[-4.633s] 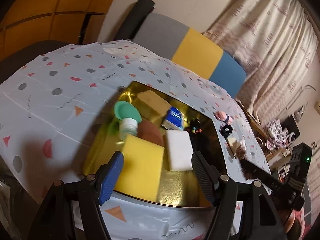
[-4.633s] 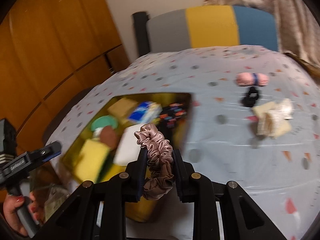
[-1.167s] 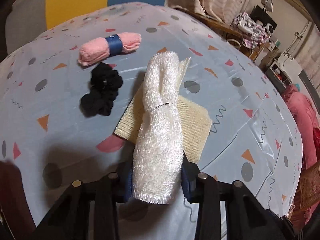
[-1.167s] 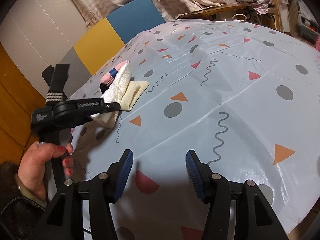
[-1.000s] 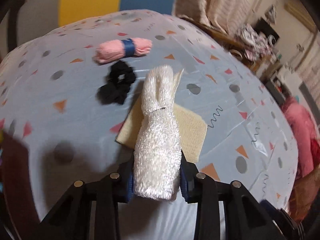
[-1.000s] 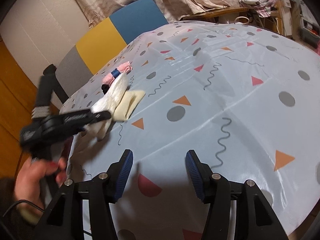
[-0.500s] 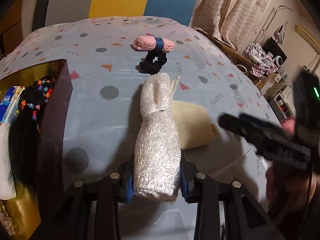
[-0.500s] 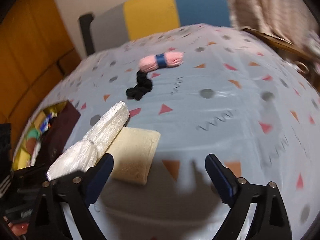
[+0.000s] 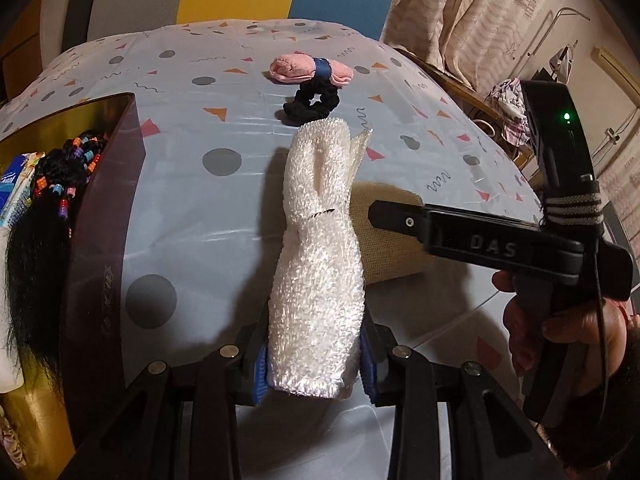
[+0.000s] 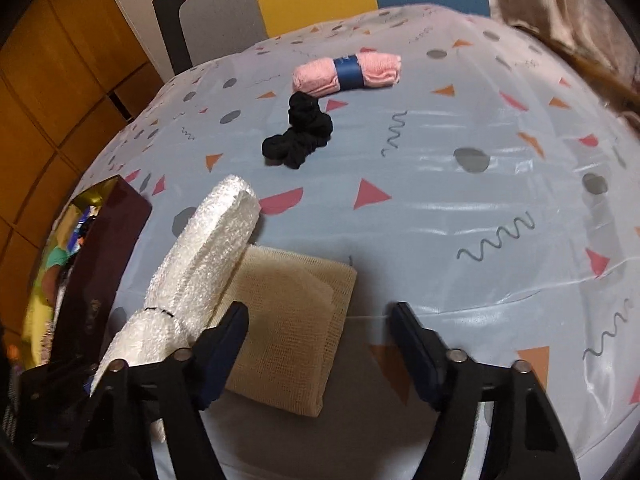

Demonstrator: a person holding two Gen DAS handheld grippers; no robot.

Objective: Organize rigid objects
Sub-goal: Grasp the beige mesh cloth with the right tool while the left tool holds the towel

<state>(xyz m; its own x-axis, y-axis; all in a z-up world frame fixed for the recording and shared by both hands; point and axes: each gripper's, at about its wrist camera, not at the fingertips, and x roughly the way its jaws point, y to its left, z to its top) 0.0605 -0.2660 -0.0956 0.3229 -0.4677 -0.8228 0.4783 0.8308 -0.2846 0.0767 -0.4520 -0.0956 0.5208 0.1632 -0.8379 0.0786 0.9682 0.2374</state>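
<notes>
Left wrist view
- Left gripper (image 9: 314, 364): clenched on the near end of a white fluffy towel (image 9: 318, 264), which sticks out forward above the table.
- Table (image 9: 224, 216): covered with a pale cloth printed with dots, triangles and squiggles.
- Beige cloth (image 9: 384, 236): folded flat on the table, under and to the right of the towel.
- Black scrunchie (image 9: 312, 104): on the table beyond the towel's tip, toward the far edge.
- Pink roll (image 9: 310, 70): with a blue band, just behind the scrunchie, nearer the far edge.
- Tray (image 9: 106, 216): gold inside with a dark wall, at the left edge; it holds the task's things, among them a black hairpiece with coloured beads (image 9: 44, 208).
- Right hand (image 9: 560, 332): at the right, holding the other gripper's handle; that gripper reaches in over the beige cloth.

Right wrist view
- Right gripper (image 10: 320, 344): fingers released; the jaws have just been closing, with only the beige cloth's edge (image 10: 288, 328) lying below between them, not pressed.
- Towel (image 10: 192, 272): slants up from the lower left, over the cloth's left side.
- Scrunchie (image 10: 300, 132) and pink roll (image 10: 348, 70): farther off, toward the far edge.
- Tray (image 10: 104, 264): at the left edge.
</notes>
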